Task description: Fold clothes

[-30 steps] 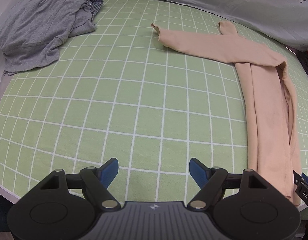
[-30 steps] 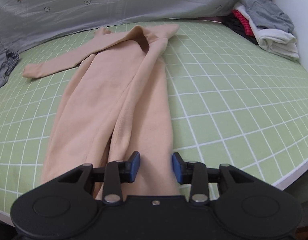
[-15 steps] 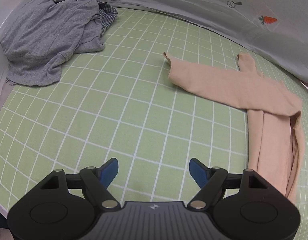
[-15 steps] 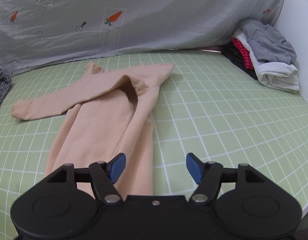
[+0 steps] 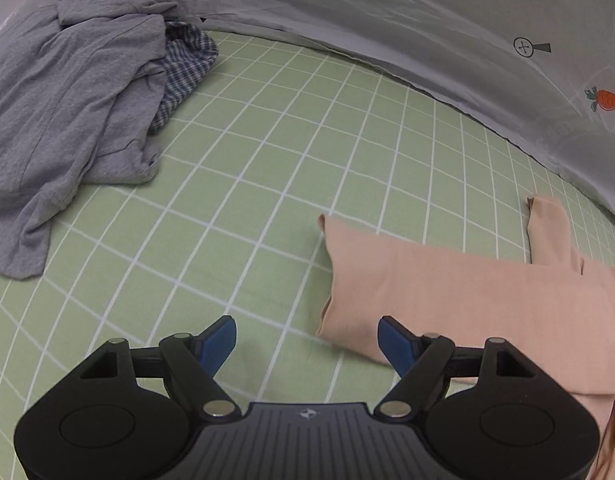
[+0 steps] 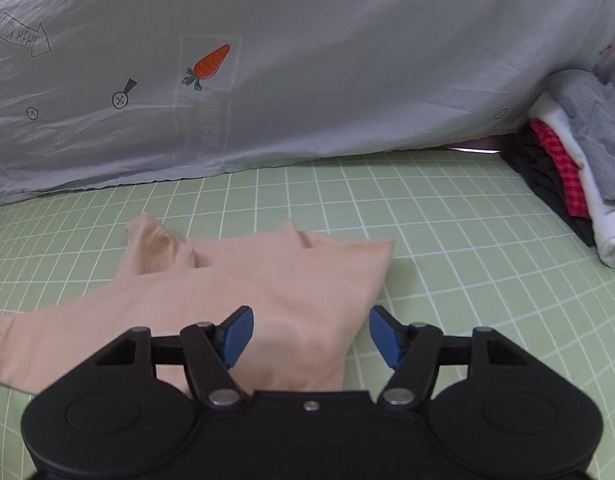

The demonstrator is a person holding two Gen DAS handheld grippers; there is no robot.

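A peach long-sleeved garment lies flat on the green checked sheet, one sleeve folded across it. My left gripper hangs open over the sheet; the sleeve's end lies just under its right fingertip, and nothing is gripped. In the right wrist view the same garment spreads below my right gripper. Its jaws stand apart and are closing, with the garment's upper corner lying beneath the gap and the pads not pressing on it.
A crumpled grey garment and a blue checked cloth are piled at the far left. A grey duvet with carrot prints runs along the back. A stack of folded clothes sits at the far right.
Both grippers have travelled toward the far end of the bed. The left one now sits at the sleeve's end. The right jaws widened from a narrow gap and now hang over the garment's top.
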